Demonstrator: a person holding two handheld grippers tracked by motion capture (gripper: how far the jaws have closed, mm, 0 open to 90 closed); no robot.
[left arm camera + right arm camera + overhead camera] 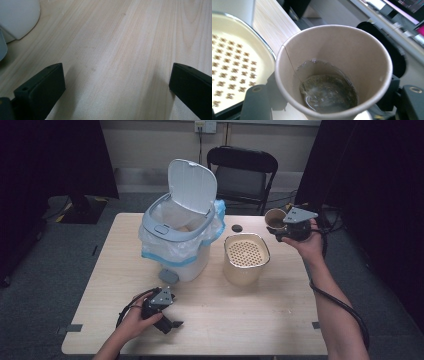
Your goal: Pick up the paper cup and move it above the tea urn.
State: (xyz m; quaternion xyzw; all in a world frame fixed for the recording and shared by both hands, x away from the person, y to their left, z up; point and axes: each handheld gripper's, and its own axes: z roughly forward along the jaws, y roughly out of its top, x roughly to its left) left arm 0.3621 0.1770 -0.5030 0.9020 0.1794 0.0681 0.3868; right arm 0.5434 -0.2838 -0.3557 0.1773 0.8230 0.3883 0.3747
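My right gripper (276,227) is held up in the air past the table's right side, shut on a brown paper cup (274,218). In the right gripper view the cup (337,50) sits between the two black jaws. It holds a wet tea bag (329,92) in a little dark liquid, and a thin string (291,63) runs up its inner wall. A cream container with a perforated strainer insert (246,236) stands on the table just left of and below the cup, and the insert (234,62) looks empty. My left gripper (172,310) rests low on the table near the front edge, open with bare wood between its jaws (117,85).
A white pedal bin (175,245) with its lid up and a blue-edged plastic liner stands at the table's middle left; its base (17,17) lies close to my left gripper. A small black disc (237,228) lies behind the strainer. A black chair (242,170) stands beyond the table.
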